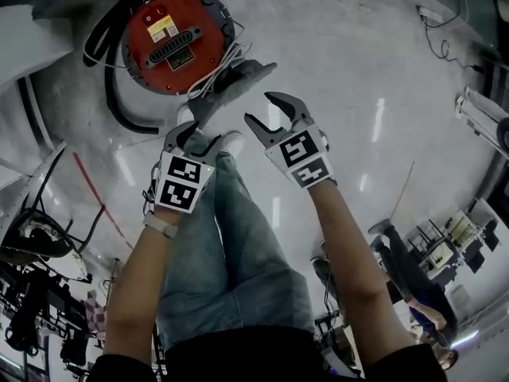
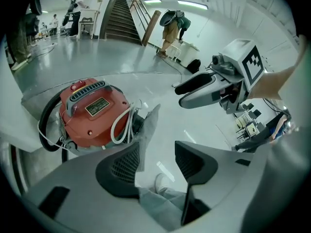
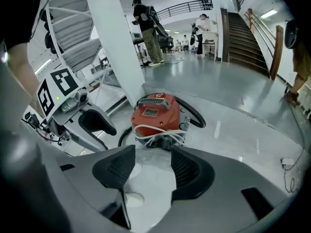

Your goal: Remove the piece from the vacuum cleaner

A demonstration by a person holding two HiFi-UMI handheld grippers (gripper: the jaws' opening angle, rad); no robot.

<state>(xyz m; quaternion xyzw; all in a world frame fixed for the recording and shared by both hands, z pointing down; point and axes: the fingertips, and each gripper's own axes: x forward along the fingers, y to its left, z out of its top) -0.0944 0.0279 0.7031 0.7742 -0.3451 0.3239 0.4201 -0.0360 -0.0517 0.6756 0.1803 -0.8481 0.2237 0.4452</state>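
A round red vacuum cleaner (image 1: 176,38) stands on the pale floor, with a white cord (image 1: 219,66) looped at its side and a black hose (image 1: 115,94) curving round it. A grey cloth piece (image 1: 238,82) sticks out from it towards me. My left gripper (image 1: 195,138) hangs open just below the cloth's lower tip; in the left gripper view (image 2: 158,152) the cloth (image 2: 148,130) lies beyond its left jaw, not pinched. To the right of the cloth, my right gripper (image 1: 261,108) is open and empty; in its own view (image 3: 153,154) it points at the vacuum (image 3: 155,113).
My legs in jeans and a white shoe (image 1: 231,143) are under the grippers. A white pillar (image 3: 116,47) rises left of the vacuum, and a staircase (image 2: 119,18) lies behind. Cables (image 1: 445,30) trail on the floor at right. Equipment racks (image 1: 40,245) stand at left. People stand far off.
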